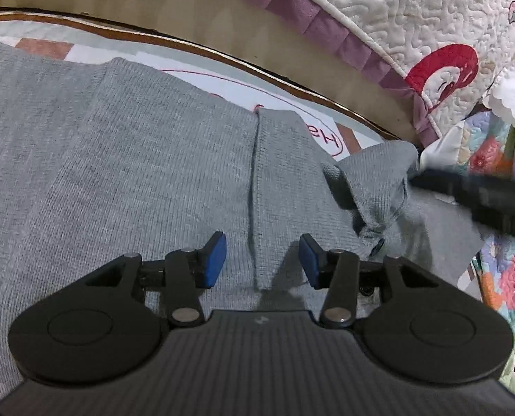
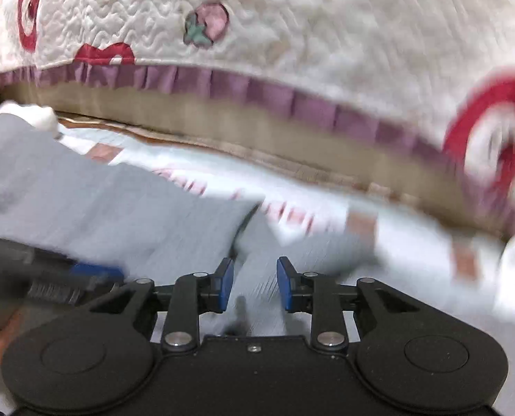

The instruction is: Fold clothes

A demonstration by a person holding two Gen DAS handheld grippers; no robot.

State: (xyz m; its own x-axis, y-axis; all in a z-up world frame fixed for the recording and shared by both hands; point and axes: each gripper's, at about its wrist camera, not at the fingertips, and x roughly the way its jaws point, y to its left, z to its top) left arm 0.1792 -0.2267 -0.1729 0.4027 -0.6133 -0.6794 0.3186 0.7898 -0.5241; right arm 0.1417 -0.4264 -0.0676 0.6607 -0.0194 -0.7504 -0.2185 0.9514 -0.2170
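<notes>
A grey knit garment (image 1: 125,159) lies spread over a table with a printed cloth (image 1: 222,79). My left gripper (image 1: 262,260) is open just above it, its blue pads either side of a vertical fold line (image 1: 254,187). A bunched part with dark buttons (image 1: 378,239) lies at the right, where my right gripper's dark body (image 1: 482,201) shows blurred. In the right wrist view the picture is motion-blurred; my right gripper (image 2: 255,282) is open over the grey garment (image 2: 118,208), with nothing between the pads. The left gripper's blue pad (image 2: 94,272) shows at the left.
A quilted white cover with red motifs and a purple frill (image 1: 396,27) lies behind the table, with a tan band below it. It also fills the right wrist view (image 2: 257,17). Floral quilt fabric (image 1: 499,152) lies at the right. The table's brown edge (image 1: 222,52) runs across.
</notes>
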